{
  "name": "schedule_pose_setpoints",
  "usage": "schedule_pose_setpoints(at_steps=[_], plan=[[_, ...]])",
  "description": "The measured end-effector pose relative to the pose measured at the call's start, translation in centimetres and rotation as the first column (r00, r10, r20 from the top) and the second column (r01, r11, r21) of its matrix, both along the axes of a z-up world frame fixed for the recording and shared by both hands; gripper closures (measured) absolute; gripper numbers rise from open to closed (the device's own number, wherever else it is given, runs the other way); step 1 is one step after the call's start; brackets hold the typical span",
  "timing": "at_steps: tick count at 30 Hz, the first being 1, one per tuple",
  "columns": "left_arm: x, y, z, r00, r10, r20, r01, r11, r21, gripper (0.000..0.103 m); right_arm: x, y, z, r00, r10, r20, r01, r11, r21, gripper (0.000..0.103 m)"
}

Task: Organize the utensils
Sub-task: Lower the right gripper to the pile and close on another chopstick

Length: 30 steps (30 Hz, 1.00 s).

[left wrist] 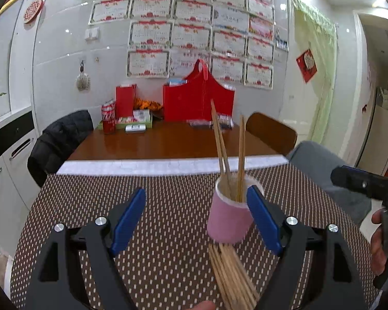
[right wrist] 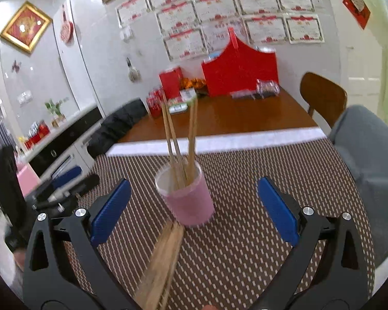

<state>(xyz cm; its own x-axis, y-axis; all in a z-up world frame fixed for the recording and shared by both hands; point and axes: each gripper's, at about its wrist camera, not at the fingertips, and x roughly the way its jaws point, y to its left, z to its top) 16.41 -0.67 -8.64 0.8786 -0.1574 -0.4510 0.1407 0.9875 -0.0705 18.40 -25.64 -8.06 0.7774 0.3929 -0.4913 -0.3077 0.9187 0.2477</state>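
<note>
A pink cup (left wrist: 230, 219) (right wrist: 190, 201) stands on the brown dotted placemat (left wrist: 168, 232) (right wrist: 245, 219). Three wooden chopsticks (left wrist: 231, 149) (right wrist: 179, 142) stand in it. A bundle of several loose chopsticks (left wrist: 232, 276) (right wrist: 160, 266) lies on the mat in front of the cup. My left gripper (left wrist: 199, 222) is open; its right fingertip (left wrist: 261, 211) is beside the cup's right side. My right gripper (right wrist: 194, 209) is open, with the cup between and just beyond its fingers. The right gripper's body also shows at the left wrist view's right edge (left wrist: 370, 188).
Beyond the mat is a wooden table (left wrist: 168, 142) with a red bag (left wrist: 199, 98), red cans (left wrist: 108, 118) and boxes against the wall. A wooden chair (left wrist: 271, 134) stands right, a dark jacket on a chair (left wrist: 57, 142) left. A grey sleeve (right wrist: 370, 160) is on the right.
</note>
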Motion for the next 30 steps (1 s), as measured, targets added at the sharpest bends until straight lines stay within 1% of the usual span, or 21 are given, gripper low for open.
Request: schedule_pose_setpoints(at_steps=[4, 8, 12, 14, 16, 22, 23, 25, 27, 30], plan=[[-1.1, -0.3, -2.1, 0.997, -0.014, -0.072, 0.017, 0.999, 0.042, 0.024, -0.5, 0.4, -2.8, 0.998, 0.016, -0.062, -0.017, 1.0, -0.025, 0.006], [-1.6, -1.0, -4.7, 0.989, -0.03, -0.145, 0.043, 0.995, 0.087, 0.024, 0.1, 0.7, -5.8, 0.992, 0.037, -0.124, -0.038, 0.999, -0.005, 0.006], [-1.9, -1.4, -8.2, 0.972, -0.044, -0.229, 0.071, 0.991, 0.112, 0.024, 0.7, 1.3, -7.8, 0.984, 0.052, -0.172, -0.06, 0.997, -0.039, 0.006], [-1.9, -1.7, -9.6, 0.963, -0.049, -0.263, 0.085, 0.989, 0.124, 0.024, 0.7, 1.3, -8.4, 0.981, 0.062, -0.185, -0.074, 0.996, -0.055, 0.006], [-1.9, -2.4, -10.8, 0.951, -0.061, -0.302, 0.111, 0.982, 0.152, 0.024, 0.6, 1.3, -8.6, 0.98, 0.062, -0.188, -0.076, 0.995, -0.069, 0.006], [-1.9, -3.1, -13.1, 0.921, -0.062, -0.384, 0.148, 0.969, 0.197, 0.024, 0.6, 0.3, -9.2, 0.979, 0.04, -0.201, -0.055, 0.996, -0.069, 0.006], [-2.1, -3.0, -13.1, 0.925, -0.063, -0.375, 0.144, 0.971, 0.193, 0.024, 0.6, 0.2, -9.2, 0.978, 0.038, -0.204, -0.053, 0.996, -0.07, 0.006], [-2.1, -2.6, -13.2, 0.92, -0.047, -0.39, 0.133, 0.971, 0.196, 0.024, 0.6, 0.4, -9.4, 0.976, 0.04, -0.213, -0.057, 0.995, -0.076, 0.006], [-2.1, -2.2, -13.2, 0.915, -0.047, -0.401, 0.129, 0.975, 0.179, 0.024, 0.7, 0.8, -9.7, 0.975, 0.044, -0.219, -0.065, 0.994, -0.09, 0.006], [-2.6, -1.9, -13.2, 0.917, -0.043, -0.396, 0.123, 0.976, 0.179, 0.023, 0.8, 1.7, -10.3, 0.969, 0.056, -0.239, -0.088, 0.988, -0.125, 0.006]])
